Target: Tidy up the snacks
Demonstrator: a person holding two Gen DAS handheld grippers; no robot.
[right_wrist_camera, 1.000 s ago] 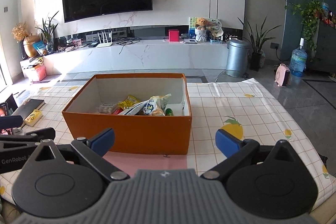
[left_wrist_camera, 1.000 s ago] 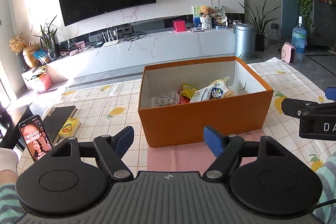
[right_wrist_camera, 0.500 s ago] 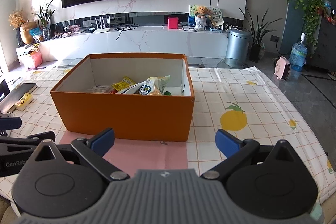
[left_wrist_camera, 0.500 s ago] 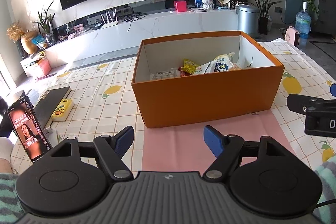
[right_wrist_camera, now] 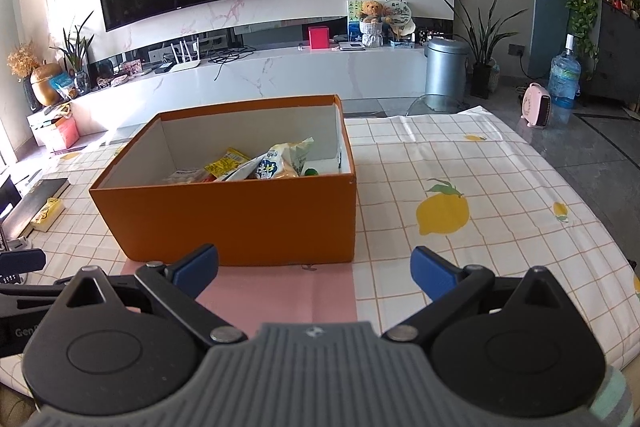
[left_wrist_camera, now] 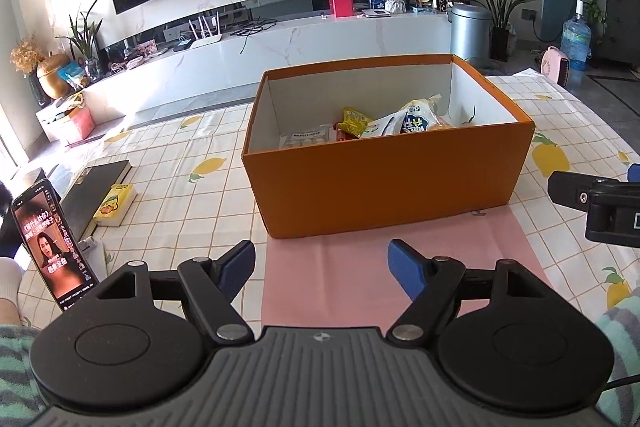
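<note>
An orange cardboard box (left_wrist_camera: pixel 384 183) stands open on the table, also in the right wrist view (right_wrist_camera: pixel 240 215). Several snack packets (left_wrist_camera: pixel 384 123) lie inside it, among them a yellow one and a white-and-blue one (right_wrist_camera: pixel 272 163). My left gripper (left_wrist_camera: pixel 322 267) is open and empty, held back from the box's near wall, above a pink mat (left_wrist_camera: pixel 360 267). My right gripper (right_wrist_camera: pixel 314 269) is open and empty, also short of the box, over the mat's right edge (right_wrist_camera: pixel 280 299). Each gripper shows at the edge of the other's view.
The table has a checked cloth with lemon prints (right_wrist_camera: pixel 442 213). At the left lie a dark book (left_wrist_camera: pixel 96 195), a yellow pack (left_wrist_camera: pixel 114 205) and a propped phone (left_wrist_camera: pixel 52 243). Beyond the table stand a TV wall, a bin (right_wrist_camera: pixel 446 67) and plants.
Both grippers have pulled back and risen a little, so the box sits farther away and more pink mat shows. Both stay open and empty.
</note>
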